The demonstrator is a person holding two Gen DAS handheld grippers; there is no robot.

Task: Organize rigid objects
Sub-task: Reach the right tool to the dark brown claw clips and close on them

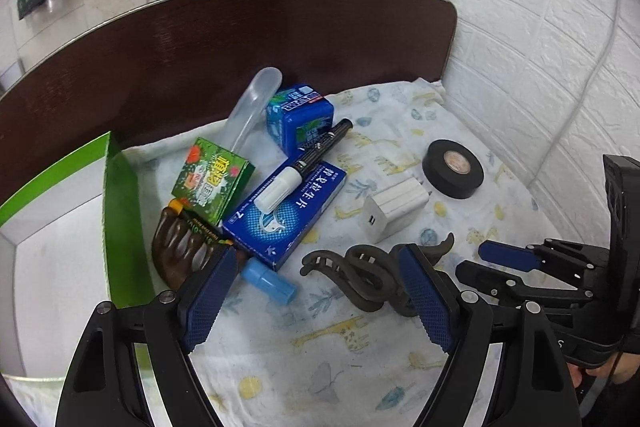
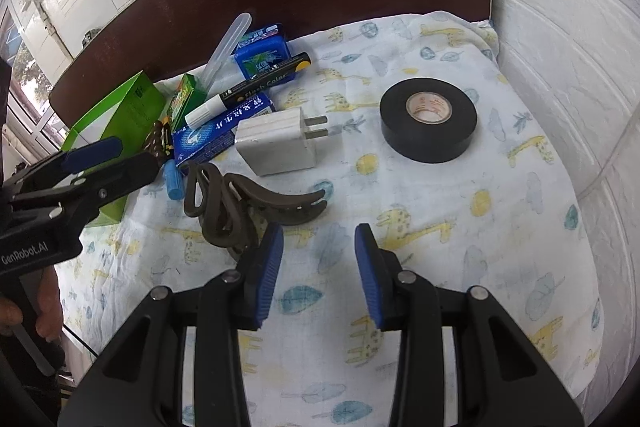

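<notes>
Rigid items lie on a printed cloth: a black tape roll (image 1: 453,169) (image 2: 428,119), a white charger (image 1: 394,211) (image 2: 276,141), a brown hair claw (image 1: 360,275) (image 2: 240,211), a blue medicine box (image 1: 280,215) (image 2: 216,135) with a marker (image 1: 304,163) (image 2: 248,91) across it, and a small light-blue tube (image 1: 272,281) (image 2: 174,179). My left gripper (image 1: 320,287) (image 2: 120,159) is open above the claw and the tube, holding nothing. My right gripper (image 2: 320,267) (image 1: 480,259) is open over bare cloth, just right of the claw.
An open green and white box (image 1: 60,227) (image 2: 120,115) stands at the left. Beside it lie a green packet (image 1: 212,179), a brown comb (image 1: 184,247), a blue tin (image 1: 304,119) and a clear case (image 1: 252,103). A dark headboard (image 1: 240,39) and a white wall (image 2: 560,27) bound the bed.
</notes>
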